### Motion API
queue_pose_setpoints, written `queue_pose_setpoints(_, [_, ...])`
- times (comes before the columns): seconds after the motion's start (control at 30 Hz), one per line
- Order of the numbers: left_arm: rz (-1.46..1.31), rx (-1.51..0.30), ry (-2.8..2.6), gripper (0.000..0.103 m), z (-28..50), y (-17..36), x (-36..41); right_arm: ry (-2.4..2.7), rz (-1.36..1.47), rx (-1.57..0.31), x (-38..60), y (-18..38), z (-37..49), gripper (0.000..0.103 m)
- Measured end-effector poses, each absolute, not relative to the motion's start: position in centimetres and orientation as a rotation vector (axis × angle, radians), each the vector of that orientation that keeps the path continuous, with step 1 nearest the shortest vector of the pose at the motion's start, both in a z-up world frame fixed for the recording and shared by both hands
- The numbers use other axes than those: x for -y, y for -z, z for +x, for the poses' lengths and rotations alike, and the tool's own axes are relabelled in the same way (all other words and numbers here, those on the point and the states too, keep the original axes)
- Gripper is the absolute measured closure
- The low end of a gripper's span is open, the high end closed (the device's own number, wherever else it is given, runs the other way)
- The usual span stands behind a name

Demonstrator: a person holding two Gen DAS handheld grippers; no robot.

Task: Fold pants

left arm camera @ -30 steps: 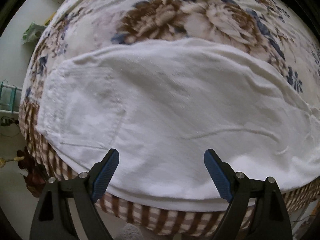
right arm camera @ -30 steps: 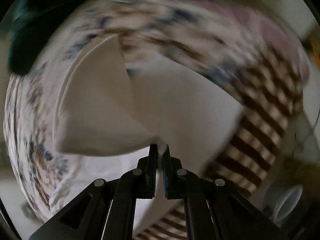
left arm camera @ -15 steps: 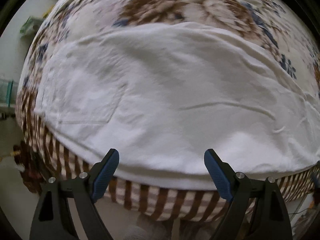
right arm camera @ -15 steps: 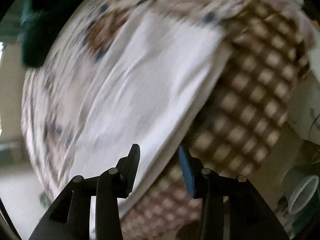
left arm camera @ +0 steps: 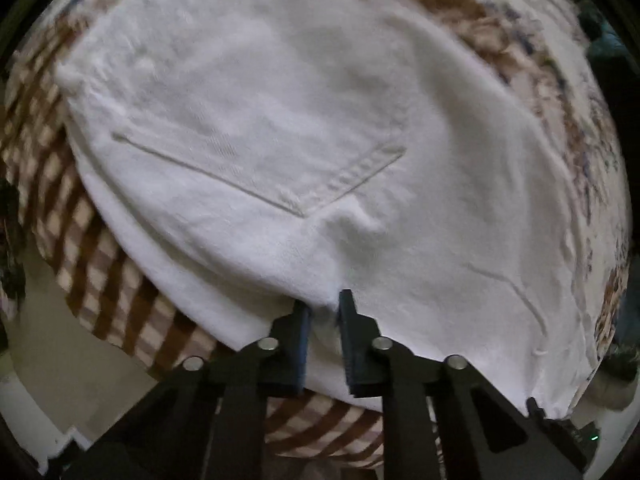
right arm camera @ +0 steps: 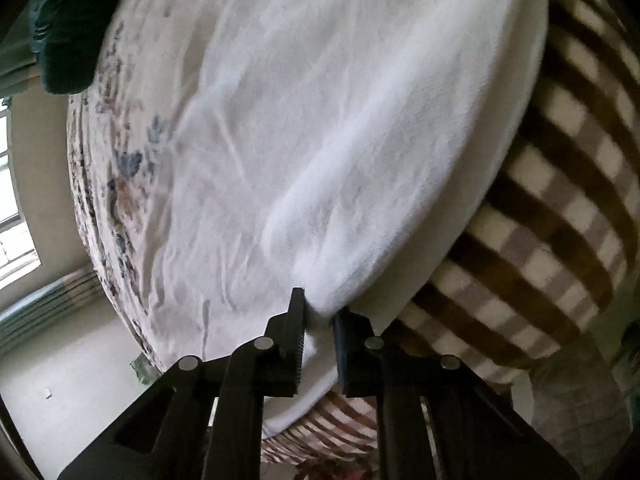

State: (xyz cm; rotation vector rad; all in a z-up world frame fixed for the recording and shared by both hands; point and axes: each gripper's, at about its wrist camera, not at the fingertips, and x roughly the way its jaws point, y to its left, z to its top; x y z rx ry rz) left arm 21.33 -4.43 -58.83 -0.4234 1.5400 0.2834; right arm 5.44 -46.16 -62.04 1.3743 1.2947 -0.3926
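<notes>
White pants (left arm camera: 320, 120) lie folded flat on a bed, with a back pocket (left arm camera: 256, 148) facing up in the left wrist view. My left gripper (left arm camera: 324, 308) is shut on the near edge of the pants, just below the pocket corner. In the right wrist view the pants (right arm camera: 340, 120) stretch away along the bed edge. My right gripper (right arm camera: 320, 312) is shut on a fold of the white cloth at its near edge.
The bed has a floral cover (left arm camera: 480, 20) and a brown checked blanket (right arm camera: 540, 240) hanging over its side. A dark green cloth (right arm camera: 68, 40) lies at the far end. A window (right arm camera: 12, 200) and a pale floor (right arm camera: 80, 380) are at left.
My left gripper moved in toward the pocket and closed on the pants' edge. My right gripper let go of the lifted leg, opened, then closed again on the near edge.
</notes>
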Motion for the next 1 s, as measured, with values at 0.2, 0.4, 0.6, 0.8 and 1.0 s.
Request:
queue_pose_setpoints(0.2, [-0.405, -1.525, -0.259, 0.101, 18.9, 56.8, 3.7, 0.351, 1.224, -1.343, 46.1, 58.3, 5.6, 0.092])
queue_pose_setpoints(0.4, [-0.431, -1.623, -0.239, 0.096, 18.5, 59.7, 4.6, 0.338, 1.155, -1.463, 46.0, 60.7, 5.8, 0.087])
queue_pose_setpoints(0.6, [-0.456, -1.581, -0.215, 0.031, 19.7, 56.3, -0.2, 0.33, 1.062, -1.574, 45.7, 59.9, 6.7, 0.056])
queue_pose_setpoints(0.8, [-0.208, -1.471, -0.318, 0.01, 22.5, 54.6, -2.7, 0.157, 0.756, -1.621, 39.7, 55.0, 14.2, 0.056])
queue_pose_setpoints(1.0, [-0.136, -1.426, -0.439, 0.01, 27.4, 56.7, -6.5, -0.159, 0.533, -1.592, 30.2, 55.8, 29.5, 0.056])
